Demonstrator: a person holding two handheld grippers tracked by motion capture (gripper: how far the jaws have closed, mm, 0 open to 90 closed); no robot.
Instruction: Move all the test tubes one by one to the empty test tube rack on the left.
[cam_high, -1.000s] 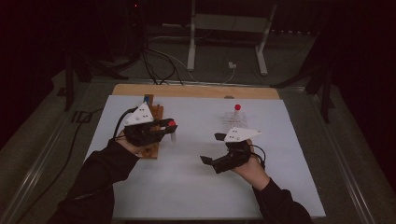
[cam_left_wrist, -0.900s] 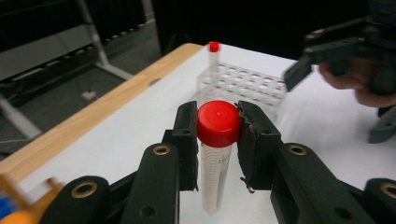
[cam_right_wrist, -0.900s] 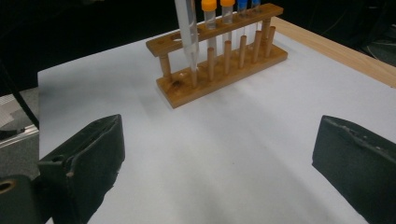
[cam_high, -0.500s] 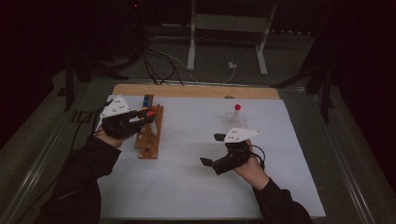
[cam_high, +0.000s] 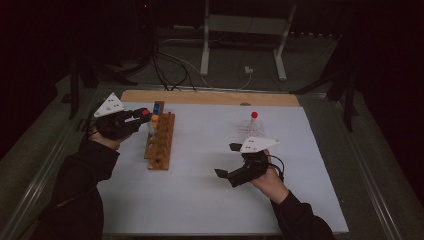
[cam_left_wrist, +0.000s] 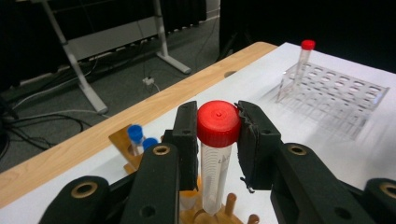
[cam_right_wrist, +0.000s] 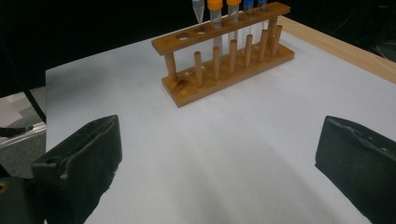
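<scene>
Left tool (cam_left_wrist: 217, 135) clamps the red-capped tube (cam_left_wrist: 216, 154) by its cap alone above the wooden rack (cam_high: 161, 141) — risk: tube swings, strikes the rack; right tool (cam_high: 235, 172) stands open — idle.

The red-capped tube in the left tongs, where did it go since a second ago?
The left tongs, shut on the red-capped tube, carried it from the near side of the wooden rack out toward the table's left edge, then back over the rack's far end. The right tongs stayed open and in place.
</scene>
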